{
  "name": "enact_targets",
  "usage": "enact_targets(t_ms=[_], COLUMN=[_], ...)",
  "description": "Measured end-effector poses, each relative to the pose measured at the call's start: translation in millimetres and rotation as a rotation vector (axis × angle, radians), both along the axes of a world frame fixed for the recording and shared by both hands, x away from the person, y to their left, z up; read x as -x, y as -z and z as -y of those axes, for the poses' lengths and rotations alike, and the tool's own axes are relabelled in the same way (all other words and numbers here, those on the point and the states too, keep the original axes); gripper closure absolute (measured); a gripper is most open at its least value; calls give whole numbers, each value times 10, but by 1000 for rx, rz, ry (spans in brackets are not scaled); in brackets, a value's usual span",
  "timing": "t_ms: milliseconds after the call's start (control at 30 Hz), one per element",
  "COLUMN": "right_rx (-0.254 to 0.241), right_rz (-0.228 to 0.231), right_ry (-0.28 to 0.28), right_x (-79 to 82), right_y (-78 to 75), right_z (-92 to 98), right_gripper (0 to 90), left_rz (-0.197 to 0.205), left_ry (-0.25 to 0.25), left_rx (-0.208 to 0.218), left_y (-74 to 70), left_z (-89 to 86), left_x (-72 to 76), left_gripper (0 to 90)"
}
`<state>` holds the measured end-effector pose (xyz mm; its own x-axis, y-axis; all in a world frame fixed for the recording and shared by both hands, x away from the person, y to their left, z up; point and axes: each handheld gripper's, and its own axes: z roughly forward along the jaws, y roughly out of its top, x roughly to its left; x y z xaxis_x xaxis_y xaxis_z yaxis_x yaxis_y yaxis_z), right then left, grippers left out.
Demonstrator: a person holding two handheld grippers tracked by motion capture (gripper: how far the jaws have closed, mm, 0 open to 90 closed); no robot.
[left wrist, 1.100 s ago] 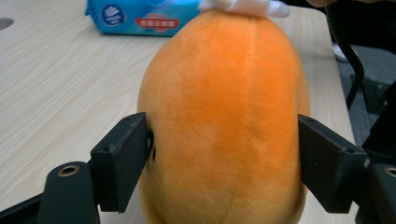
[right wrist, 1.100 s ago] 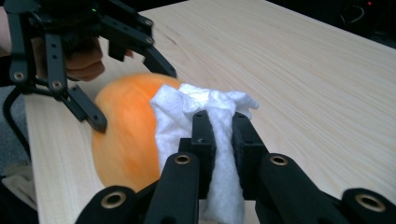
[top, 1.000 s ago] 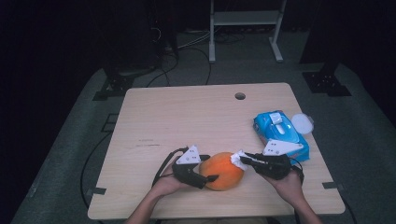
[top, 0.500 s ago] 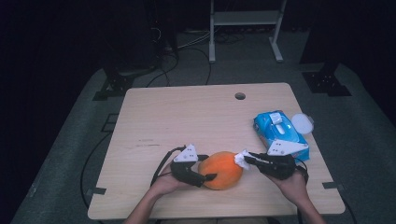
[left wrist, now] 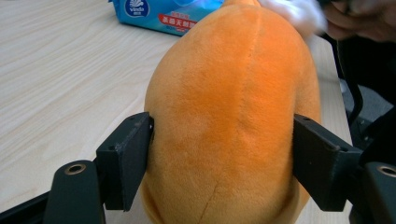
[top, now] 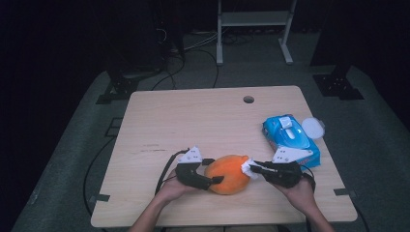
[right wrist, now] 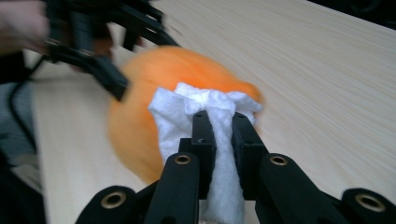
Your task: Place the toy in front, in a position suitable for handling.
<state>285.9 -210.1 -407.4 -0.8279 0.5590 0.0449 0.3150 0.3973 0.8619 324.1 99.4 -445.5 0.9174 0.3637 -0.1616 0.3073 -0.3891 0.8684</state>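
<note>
The pale wooden tabletop [top: 193,121] carries everything, and on its near part, between your two hands, lies the round orange plush toy [top: 228,173]. Your left hand-held gripper [top: 209,174] grasps this toy at its two sides; its jaws have just been closing a little, and the pads press into the soft fabric. Because the toy is soft and rounded, it could squeeze out of the jaws or roll if you push too hard from the other side.

The blue plastic pack of wet wipes [top: 289,137] lies just behind your right hand, near the right edge of the tabletop. A wide movement of your wrist could knock it towards this edge.

Your right hand-held gripper [top: 255,168] is clenched on a crumpled white wet wipe [right wrist: 205,116], which touches the end of the toy. With strong rubbing, the thin wipe could tear or slip from the jaws, I think.
</note>
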Motion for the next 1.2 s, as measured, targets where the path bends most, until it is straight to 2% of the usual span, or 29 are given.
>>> enact_targets(t_ms=[100,200,333,467,567,667,733,800,833,900,1000,1100,1200], right_rx=[-10,-4,-15,-41,-57,-78,-48,-36,-42,-32,-25,-23,-24], right_rz=[7,9,-26,-62,-55,-25,1,-1,-14,-21,-41,-32,-15], right_ry=[-55,-55,33,78,77,48,29,30,35,63,102,94,58], right_x=[40,20,-89,-159,-145,-95,-74,-87,-106,-141,-166,-141,-98], right_y=[-15,-9,49,86,58,-19,-48,-38,-27,-2,30,19,-19], right_z=[-114,-119,67,167,153,74,-10,-15,14,94,207,187,79], right_gripper=[811,811,812,812,812,812,812,812,812,812,812,812,812], left_rz=[-21,-24,24,83,123,177,205,197,185,163,152,155,167], left_ry=[-11,-11,6,30,45,69,73,66,63,61,58,54,50], left_rx=[17,23,7,-26,-57,-94,-122,-123,-108,-86,-77,-81,-92], left_y=[15,12,-22,-56,-74,-93,-111,-117,-109,-92,-84,-91,-110], left_z=[-12,-11,64,143,197,260,303,293,280,251,234,260,303], left_x=[-24,-15,50,129,177,243,281,271,256,228,211,214,228], left_gripper=[258,259,259,255,250,249,249,254,257,259,258,245,239])
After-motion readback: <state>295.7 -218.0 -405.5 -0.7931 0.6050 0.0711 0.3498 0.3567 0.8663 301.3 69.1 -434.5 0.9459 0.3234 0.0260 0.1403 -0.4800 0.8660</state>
